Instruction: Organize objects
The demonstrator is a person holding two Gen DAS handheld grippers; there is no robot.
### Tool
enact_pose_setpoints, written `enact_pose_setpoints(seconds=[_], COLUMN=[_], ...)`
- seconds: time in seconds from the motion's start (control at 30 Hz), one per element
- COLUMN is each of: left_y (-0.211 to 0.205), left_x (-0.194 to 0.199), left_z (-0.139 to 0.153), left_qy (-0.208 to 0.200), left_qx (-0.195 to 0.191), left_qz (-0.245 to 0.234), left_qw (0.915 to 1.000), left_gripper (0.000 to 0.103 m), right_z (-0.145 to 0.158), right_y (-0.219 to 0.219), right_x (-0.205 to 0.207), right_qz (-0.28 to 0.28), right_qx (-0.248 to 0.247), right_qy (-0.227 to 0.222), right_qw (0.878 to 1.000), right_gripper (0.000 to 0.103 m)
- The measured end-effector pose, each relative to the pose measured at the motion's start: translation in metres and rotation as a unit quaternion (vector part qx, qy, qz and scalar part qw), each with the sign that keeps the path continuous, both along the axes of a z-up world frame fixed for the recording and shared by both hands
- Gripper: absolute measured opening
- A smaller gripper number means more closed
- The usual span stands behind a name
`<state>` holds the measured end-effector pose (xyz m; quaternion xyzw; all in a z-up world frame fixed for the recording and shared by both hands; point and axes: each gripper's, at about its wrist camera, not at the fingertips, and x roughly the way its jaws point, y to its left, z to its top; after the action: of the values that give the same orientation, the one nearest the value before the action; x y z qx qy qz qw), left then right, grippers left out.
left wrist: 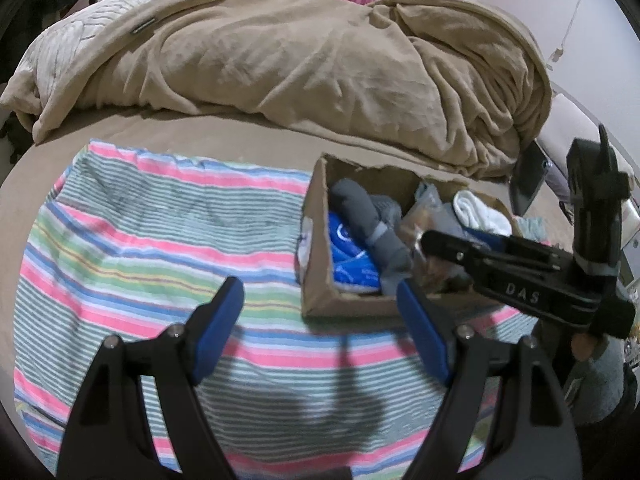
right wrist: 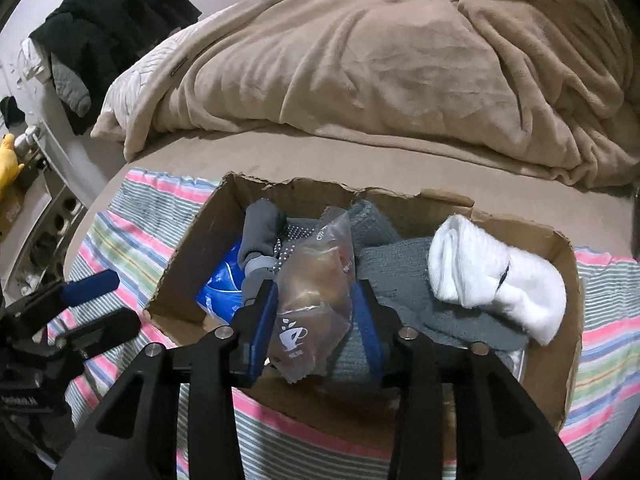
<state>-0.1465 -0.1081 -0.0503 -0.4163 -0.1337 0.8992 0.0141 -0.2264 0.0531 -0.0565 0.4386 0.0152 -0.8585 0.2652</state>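
Note:
An open cardboard box point(right wrist: 188, 256) sits on a striped cloth point(left wrist: 140, 248) on the bed; it also shows in the left wrist view point(left wrist: 316, 240). Inside lie a rolled grey sock point(right wrist: 260, 236), a blue item point(right wrist: 222, 288), grey knit cloth point(right wrist: 404, 276) and a rolled white sock point(right wrist: 492, 276). My right gripper point(right wrist: 316, 308) is shut on a clear plastic snack bag point(right wrist: 312, 292) with a cup logo, held over the box. In the left wrist view the right gripper point(left wrist: 424, 240) reaches over the box. My left gripper point(left wrist: 320, 320) is open and empty above the cloth, left of the box.
A rumpled tan blanket point(left wrist: 320, 64) and a white pillow point(left wrist: 72, 36) cover the far side of the bed. Dark clothes point(right wrist: 112, 20) hang at the far left. A yellow toy point(right wrist: 8, 160) and shelving stand at the left wall.

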Motion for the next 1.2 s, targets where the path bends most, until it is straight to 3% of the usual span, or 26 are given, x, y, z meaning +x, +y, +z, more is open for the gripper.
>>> enact_pose_setpoints(seconds=[0.07,0.13,0.73,1.2], left_y=[0.002,0.004,0.040,0.071], left_x=[0.004,0.008,0.048,0.087], left_z=[0.002,0.004,0.027,0.019], left_qy=[-0.001,-0.001,0.000,-0.023], left_qx=[-0.002,-0.003,-0.026,-0.046], left_qz=[-0.001,-0.001,-0.010,-0.017], left_qw=[1.0000,1.0000,0.9996,0.9986], left_gripper=[0.080,0.080,0.080,0.081], right_z=[0.002,0.005,0.028,0.028], right_y=[0.001,0.004,0.046,0.064], right_x=[0.003,0.009,0.067,0.118], right_qz=[0.001,-0.001,-0.026,-0.033], right_qx=[-0.005,-0.006,-0.005,0.006], right_qy=[-0.001,0.003,0.010,0.009], right_qw=[1.000,1.000,1.000,0.999], right_gripper=[0.065,0.073,0.079,0.079])
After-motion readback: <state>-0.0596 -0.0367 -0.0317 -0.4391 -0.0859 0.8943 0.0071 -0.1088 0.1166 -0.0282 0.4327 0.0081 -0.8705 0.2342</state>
